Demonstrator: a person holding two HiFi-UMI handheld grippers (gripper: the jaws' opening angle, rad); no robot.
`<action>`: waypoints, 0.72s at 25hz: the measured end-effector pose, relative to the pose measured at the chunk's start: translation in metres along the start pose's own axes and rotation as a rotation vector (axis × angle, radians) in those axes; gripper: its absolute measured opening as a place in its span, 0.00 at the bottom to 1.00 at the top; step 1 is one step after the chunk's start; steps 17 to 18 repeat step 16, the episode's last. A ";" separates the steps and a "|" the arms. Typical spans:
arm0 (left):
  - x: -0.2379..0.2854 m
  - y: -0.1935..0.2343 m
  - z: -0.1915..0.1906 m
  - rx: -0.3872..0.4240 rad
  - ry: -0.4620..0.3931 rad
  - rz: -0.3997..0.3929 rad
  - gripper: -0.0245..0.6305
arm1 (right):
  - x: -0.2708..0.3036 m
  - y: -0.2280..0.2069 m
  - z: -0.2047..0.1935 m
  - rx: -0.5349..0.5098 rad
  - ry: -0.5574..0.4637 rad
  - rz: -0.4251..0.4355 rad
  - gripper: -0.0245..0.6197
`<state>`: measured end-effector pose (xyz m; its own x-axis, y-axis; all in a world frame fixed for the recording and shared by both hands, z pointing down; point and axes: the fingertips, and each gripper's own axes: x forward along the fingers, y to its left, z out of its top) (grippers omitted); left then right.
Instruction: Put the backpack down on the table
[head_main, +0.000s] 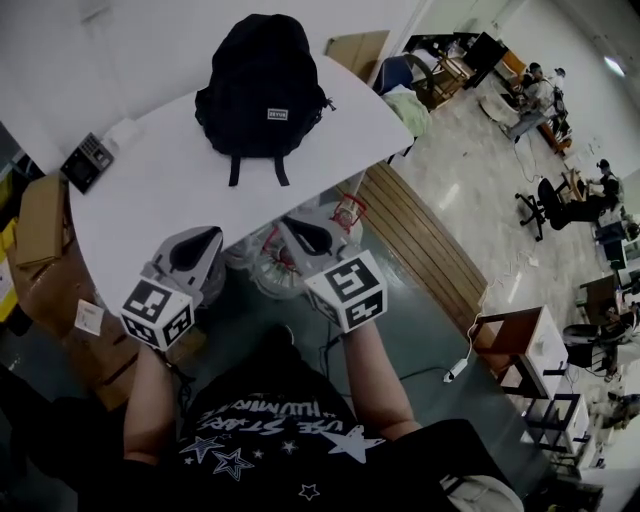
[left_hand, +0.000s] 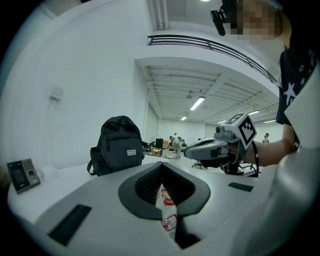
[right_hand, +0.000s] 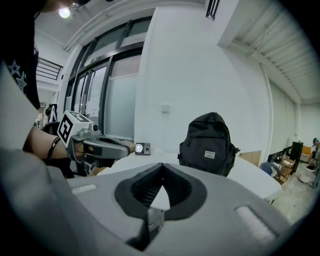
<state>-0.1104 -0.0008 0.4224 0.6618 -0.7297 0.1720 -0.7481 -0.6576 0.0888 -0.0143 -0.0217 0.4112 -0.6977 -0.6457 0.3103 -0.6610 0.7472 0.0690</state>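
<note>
1. A white table (head_main: 170, 195) with a rounded outline fills the upper half of the head view. Its tabletop is bare along the near edge.
2. A black backpack (head_main: 262, 85) is seen standing upright on the tabletop, close to the far edge and well apart from both grippers. Its front is turned toward the person. A small pale label is sewn on the front pocket, and two short straps hang from the bottom onto the tabletop. The bag looks full and holds its shape, with the top handle uppermost. It is untouched.
3. Two bare forearms, left (head_main: 150, 400) and right (head_main: 375, 370), are stretched forward side by side from the person's body. Each one ends at a marker cube.
4. The left gripper (head_main: 208, 237) is held at the tabletop's near edge, pointing toward the bag and only slightly downward. Its jaws are pressed together with nothing between them.
5. The right gripper (head_main: 292, 228) is held just beside it at the same edge, tipped a little more downward. Its jaws are likewise closed and empty.
6. A small dark keypad device (head_main: 88, 160) is seen lying near the tabletop's left edge, apart from the backpack.
</note>
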 end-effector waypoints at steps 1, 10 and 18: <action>-0.006 -0.003 -0.001 0.003 0.000 -0.005 0.05 | -0.002 0.005 0.000 0.001 -0.001 -0.005 0.04; -0.052 -0.022 -0.006 0.018 -0.018 -0.051 0.05 | -0.025 0.054 -0.001 0.003 0.006 -0.048 0.04; -0.088 -0.029 -0.009 0.034 -0.036 -0.063 0.05 | -0.033 0.093 0.001 -0.021 0.008 -0.075 0.04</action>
